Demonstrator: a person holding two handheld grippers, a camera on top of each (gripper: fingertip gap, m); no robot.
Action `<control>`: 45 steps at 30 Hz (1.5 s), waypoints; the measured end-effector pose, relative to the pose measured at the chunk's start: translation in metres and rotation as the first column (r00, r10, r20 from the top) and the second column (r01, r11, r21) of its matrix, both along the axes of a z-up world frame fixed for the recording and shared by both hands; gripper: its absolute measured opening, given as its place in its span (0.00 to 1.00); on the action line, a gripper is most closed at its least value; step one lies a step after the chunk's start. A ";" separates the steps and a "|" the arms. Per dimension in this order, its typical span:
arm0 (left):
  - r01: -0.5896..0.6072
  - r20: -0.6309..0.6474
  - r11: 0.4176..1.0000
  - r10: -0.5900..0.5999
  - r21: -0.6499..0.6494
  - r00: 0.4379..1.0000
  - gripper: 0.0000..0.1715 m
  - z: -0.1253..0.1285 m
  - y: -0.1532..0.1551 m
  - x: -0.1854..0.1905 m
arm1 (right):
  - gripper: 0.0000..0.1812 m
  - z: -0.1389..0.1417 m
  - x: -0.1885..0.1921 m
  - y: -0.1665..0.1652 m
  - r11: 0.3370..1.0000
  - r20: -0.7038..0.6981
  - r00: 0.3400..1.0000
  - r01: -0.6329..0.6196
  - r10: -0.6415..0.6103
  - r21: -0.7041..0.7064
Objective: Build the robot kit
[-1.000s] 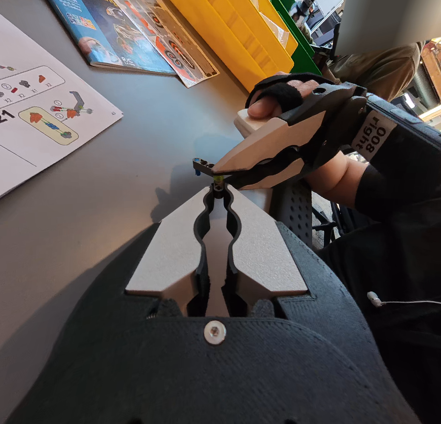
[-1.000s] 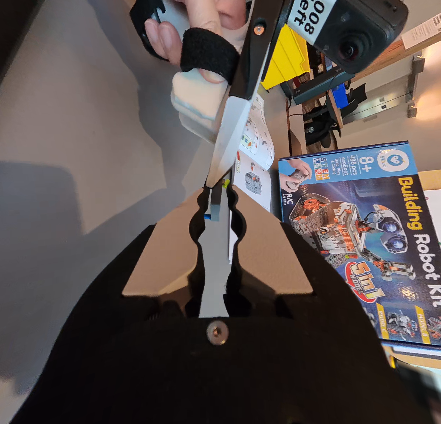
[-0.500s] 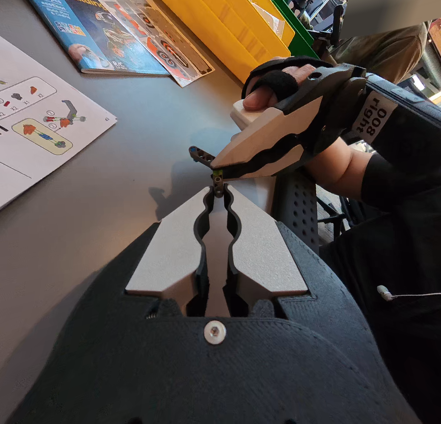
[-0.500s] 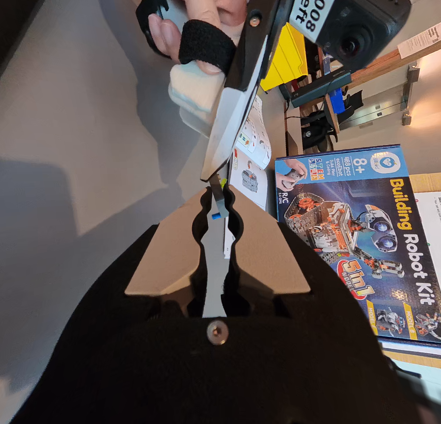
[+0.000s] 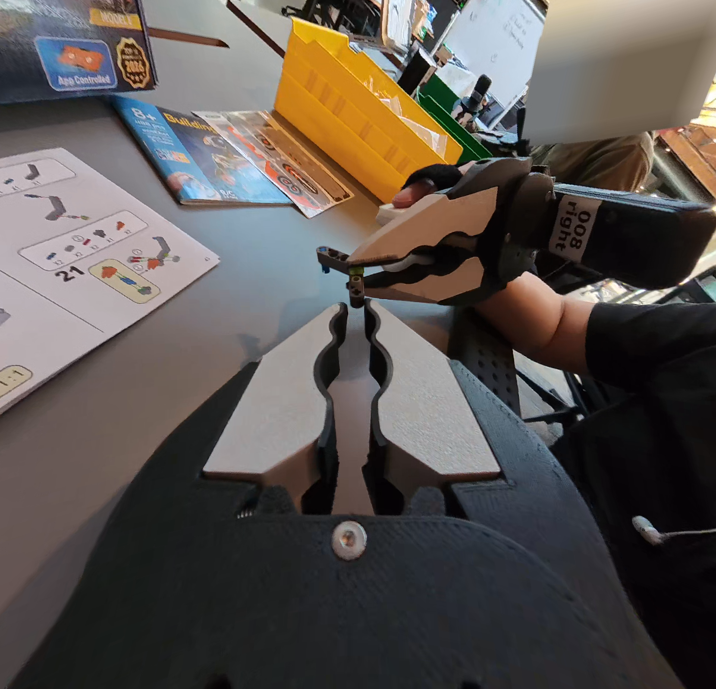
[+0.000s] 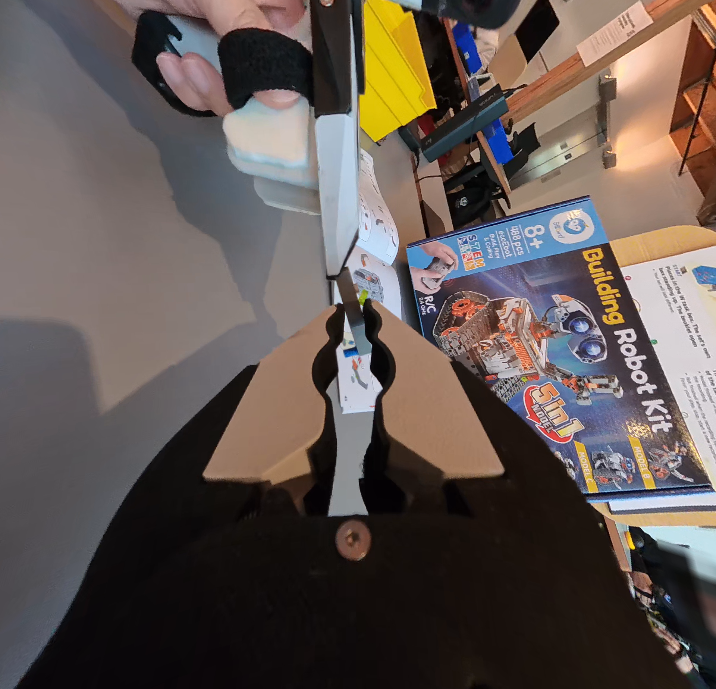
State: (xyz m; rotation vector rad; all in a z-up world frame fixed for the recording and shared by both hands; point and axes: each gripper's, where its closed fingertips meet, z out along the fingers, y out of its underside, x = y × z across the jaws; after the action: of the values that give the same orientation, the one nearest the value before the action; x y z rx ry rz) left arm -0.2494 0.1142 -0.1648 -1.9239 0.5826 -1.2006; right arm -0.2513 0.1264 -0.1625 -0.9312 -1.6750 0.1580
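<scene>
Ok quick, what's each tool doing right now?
Left tool: slightly open, holding nothing.
Right tool: closed on the small grey building piece.

Print on blue box, blue booklet, white instruction sheet, white sticker

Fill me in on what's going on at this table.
A person works a handheld claw in each hand over a grey table. The right claw is shut on a small dark angled beam with a green pin and a connector hanging below. The left claw sits just under that connector, slightly parted and gripping nothing. An open instruction sheet, a kit box and a yellow bin lie around.
</scene>
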 end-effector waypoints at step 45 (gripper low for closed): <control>0.028 -0.050 0.999 -0.027 0.023 0.998 0.03 -0.002 -0.003 0.003 | 0.06 -0.006 -0.004 -0.010 0.998 0.026 0.998 -0.053 0.052 0.024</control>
State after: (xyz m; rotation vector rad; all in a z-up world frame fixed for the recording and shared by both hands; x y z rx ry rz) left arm -0.2462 0.1110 -0.1670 -1.9362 0.6488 -1.1614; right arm -0.2549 0.1169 -0.1683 -0.8745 -1.7224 0.1607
